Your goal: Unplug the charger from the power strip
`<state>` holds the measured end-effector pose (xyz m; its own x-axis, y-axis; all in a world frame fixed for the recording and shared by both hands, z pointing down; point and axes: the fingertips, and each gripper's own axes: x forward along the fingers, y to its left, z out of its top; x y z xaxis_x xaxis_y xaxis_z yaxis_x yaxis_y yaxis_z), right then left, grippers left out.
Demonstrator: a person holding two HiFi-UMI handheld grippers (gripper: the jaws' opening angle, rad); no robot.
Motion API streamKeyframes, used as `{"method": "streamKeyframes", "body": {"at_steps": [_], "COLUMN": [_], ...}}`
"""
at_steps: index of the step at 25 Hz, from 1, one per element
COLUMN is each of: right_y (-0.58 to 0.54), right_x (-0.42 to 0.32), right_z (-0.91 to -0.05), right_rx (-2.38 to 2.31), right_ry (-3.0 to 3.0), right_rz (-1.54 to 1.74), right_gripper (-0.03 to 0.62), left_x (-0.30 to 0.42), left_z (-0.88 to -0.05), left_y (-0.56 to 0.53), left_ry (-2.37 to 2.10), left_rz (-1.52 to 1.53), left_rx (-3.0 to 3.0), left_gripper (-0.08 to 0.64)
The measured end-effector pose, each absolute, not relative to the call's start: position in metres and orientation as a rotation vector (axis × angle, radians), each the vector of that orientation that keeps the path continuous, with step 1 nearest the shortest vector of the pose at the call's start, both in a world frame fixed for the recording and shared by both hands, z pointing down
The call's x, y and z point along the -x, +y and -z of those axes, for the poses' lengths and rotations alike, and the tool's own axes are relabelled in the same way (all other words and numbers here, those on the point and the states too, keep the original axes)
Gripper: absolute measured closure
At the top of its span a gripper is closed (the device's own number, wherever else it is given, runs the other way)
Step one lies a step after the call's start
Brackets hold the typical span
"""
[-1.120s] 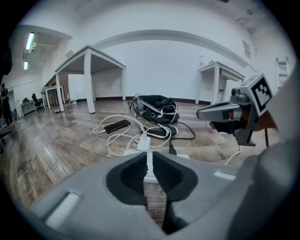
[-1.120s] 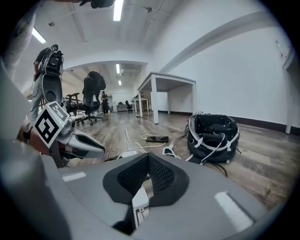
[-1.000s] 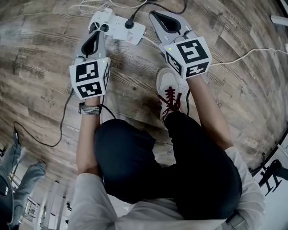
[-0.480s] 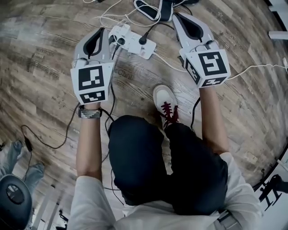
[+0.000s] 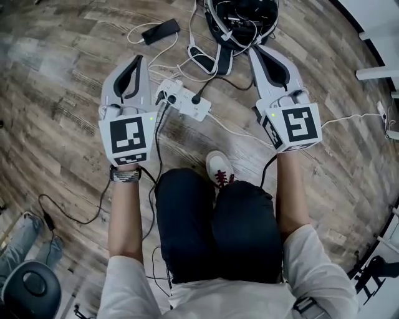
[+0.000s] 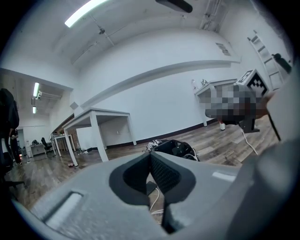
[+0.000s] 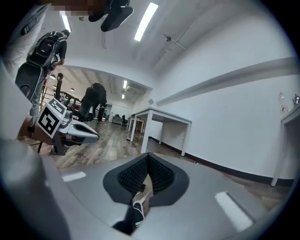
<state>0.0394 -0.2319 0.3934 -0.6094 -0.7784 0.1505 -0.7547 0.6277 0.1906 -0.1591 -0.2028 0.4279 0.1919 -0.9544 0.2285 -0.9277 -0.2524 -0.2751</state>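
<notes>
The white power strip (image 5: 187, 103) lies on the wooden floor between my two grippers. A black plug (image 5: 197, 98) stands in its middle, and small dark and white pieces sit at its left end (image 5: 163, 95); I cannot tell whether those are plugged in. My left gripper (image 5: 138, 58) hovers left of the strip, well above the floor, shut and holding nothing. The right gripper (image 5: 255, 49) hovers to the strip's right, also shut and bare. In both gripper views the jaws (image 6: 151, 155) (image 7: 148, 156) meet at the tip and point almost level across the room.
A black phone (image 5: 160, 30) on a white cable lies beyond the strip. A black bag (image 5: 240, 14) (image 6: 176, 147) sits at the far middle. Cables (image 5: 156, 146) trail over the floor beside the person's shoe (image 5: 218, 167). White tables (image 6: 96, 126) (image 7: 164, 126) stand along the wall.
Both grippers have risen away from the floor and the strip, which now looks smaller and farther below. The phone and bag have come into the head view.
</notes>
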Motion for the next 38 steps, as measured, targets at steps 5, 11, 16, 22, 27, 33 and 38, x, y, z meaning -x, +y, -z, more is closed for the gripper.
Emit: {"method": "streamKeyframes", "body": {"at_steps": [5, 11, 16, 22, 27, 33, 38], "right_y": [-0.247, -0.256, -0.257, -0.252, -0.231, -0.197, -0.168], "right_x": [-0.036, -0.028, -0.035, -0.040, -0.045, -0.044, -0.054], "right_z": [-0.329, -0.245, -0.147, -0.015, 0.079, 0.174, 0.231], "right_rx": [-1.269, -1.238, -1.261, -1.259, -1.272, -1.305, -1.319], "right_ry": [-2.630, -2.611, -2.602, -2.627, -2.655, -2.684, -2.703], "right_rz": [0.207, 0.203, 0.201, 0.193, 0.138, 0.130, 0.123], "right_gripper": [0.591, 0.591, 0.591, 0.591, 0.591, 0.591, 0.591], "left_x": [0.161, 0.163, 0.154, 0.147, 0.132, 0.121, 0.129], "left_z": [-0.372, -0.291, -0.194, -0.069, 0.013, 0.110, 0.180], "left_y": [-0.212, -0.214, -0.214, -0.211, -0.189, -0.158, -0.128], "left_ry": [1.879, 1.895, 1.876, 1.880, 1.895, 1.894, 1.938], "left_rz": [0.563, 0.604, 0.615, 0.597, 0.561, 0.503, 0.432], "left_rx": [2.359, 2.393, 2.408, 2.415, 2.455, 2.452, 2.418], "left_gripper": [0.555, 0.555, 0.555, 0.555, 0.555, 0.555, 0.555]}}
